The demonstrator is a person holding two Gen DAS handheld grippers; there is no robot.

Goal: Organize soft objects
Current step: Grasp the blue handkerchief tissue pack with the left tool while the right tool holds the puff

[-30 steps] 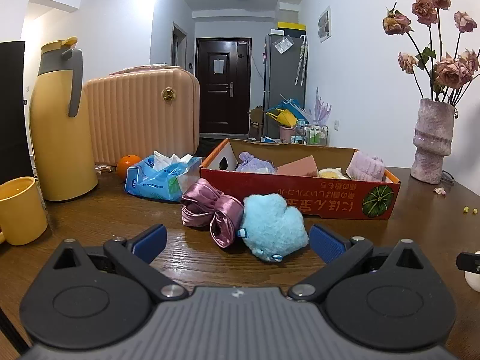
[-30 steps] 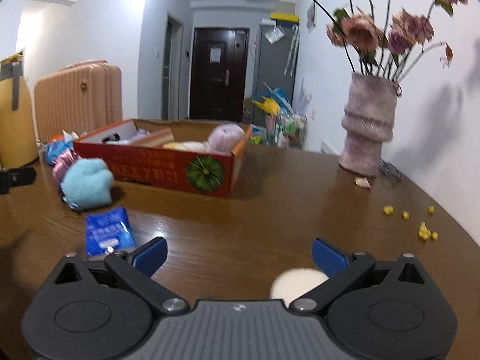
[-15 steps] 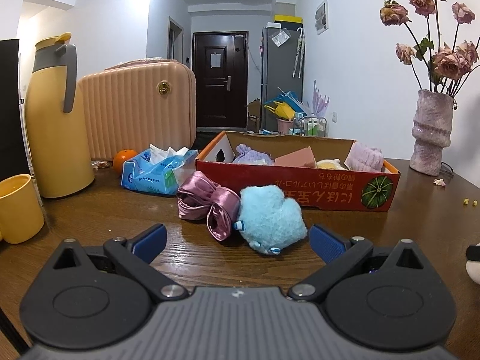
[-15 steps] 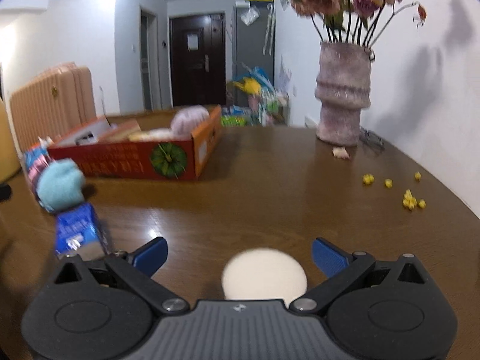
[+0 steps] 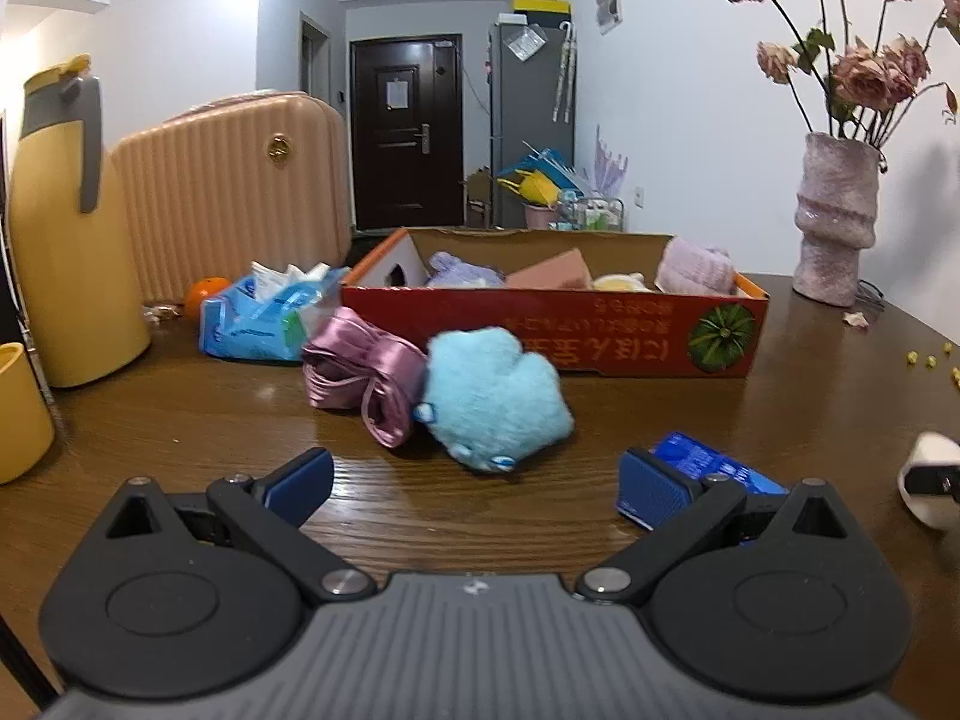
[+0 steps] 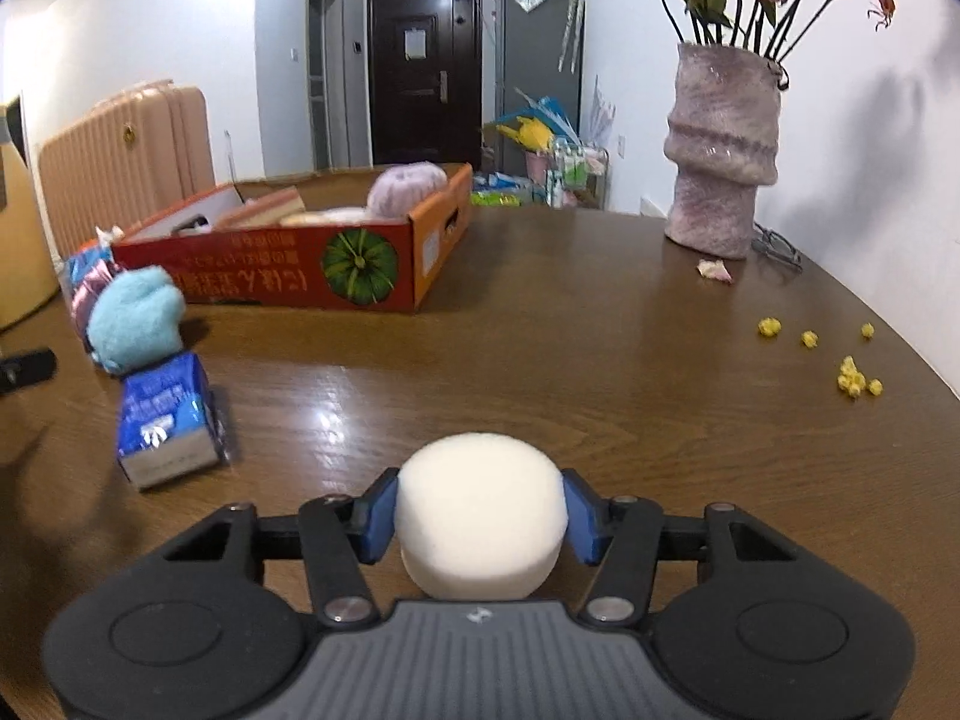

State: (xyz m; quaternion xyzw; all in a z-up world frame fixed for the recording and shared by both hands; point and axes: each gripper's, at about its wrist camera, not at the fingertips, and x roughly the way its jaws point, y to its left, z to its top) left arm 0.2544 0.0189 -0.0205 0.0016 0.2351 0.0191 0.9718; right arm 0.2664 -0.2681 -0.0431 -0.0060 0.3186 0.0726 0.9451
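A big brown wooden table (image 6: pixel 600 360) is filling the room's front, with a dark door (image 5: pixel 407 132) far behind it down a hall.

A red cardboard box (image 5: pixel 558 324) is sitting on the table. Soft things are lying inside it: a purple fluffy thing (image 5: pixel 696 267), a pale purple toy (image 5: pixel 462 273) and a pink block (image 5: pixel 552 270). Just in front of the box, a fluffy blue toy (image 5: pixel 495 399) is lying on the table, touching a shiny pink ribbon bow (image 5: pixel 360 369). A blue tissue pack (image 5: pixel 264 318) is lying beside the bow, and an orange (image 5: pixel 204 294) is peeking out behind it.

The left gripper (image 5: pixel 474 480) is hanging low over the table with its two blue fingers spread wide apart, holding nothing. The blue toy is lying just past them. A small blue packet (image 5: pixel 714 468) is lying by its right finger.

The right gripper (image 6: pixel 480 516) is squeezing a round white sponge ball (image 6: pixel 480 516) between its blue pads (image 6: pixel 378 516). The ball is sitting right at the table, near the front edge.

A tall yellow jug (image 5: pixel 66 228) and a yellow cup (image 5: pixel 21 414) are standing at the left. A peach suitcase (image 5: pixel 234 198) is standing behind them. A pink vase (image 6: pixel 720 150) with dried roses (image 5: pixel 864 60) is standing at the right, and little yellow bits (image 6: pixel 852 381) are lying near it.
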